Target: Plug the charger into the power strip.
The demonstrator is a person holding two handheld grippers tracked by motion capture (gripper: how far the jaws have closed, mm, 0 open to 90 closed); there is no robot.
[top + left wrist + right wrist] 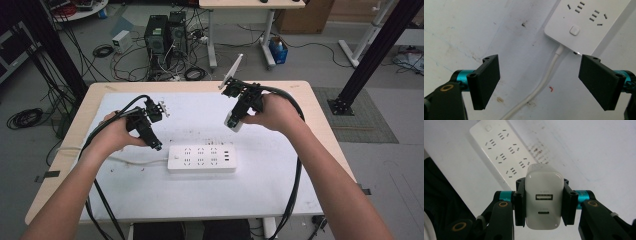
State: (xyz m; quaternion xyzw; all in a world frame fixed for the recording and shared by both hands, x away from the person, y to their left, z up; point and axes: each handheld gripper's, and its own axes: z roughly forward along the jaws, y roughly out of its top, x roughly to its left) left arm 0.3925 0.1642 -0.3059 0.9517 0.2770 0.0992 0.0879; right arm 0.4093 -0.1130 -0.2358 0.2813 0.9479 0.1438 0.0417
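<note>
The white charger [544, 200] is being held clamped in the right gripper [239, 114] above and behind the power strip [201, 158], whose long axis is lying across the table, while the left gripper [148, 131] is being kept wide open and empty by its cord end.

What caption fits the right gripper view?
Right gripper clamps a white USB charger above the white power strip on the table.

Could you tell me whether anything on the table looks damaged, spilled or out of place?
Nothing looks damaged. The white table cover carries dark smudges above the power strip and a small red mark beside its cable. The charger sits squarely in the right gripper.
</note>
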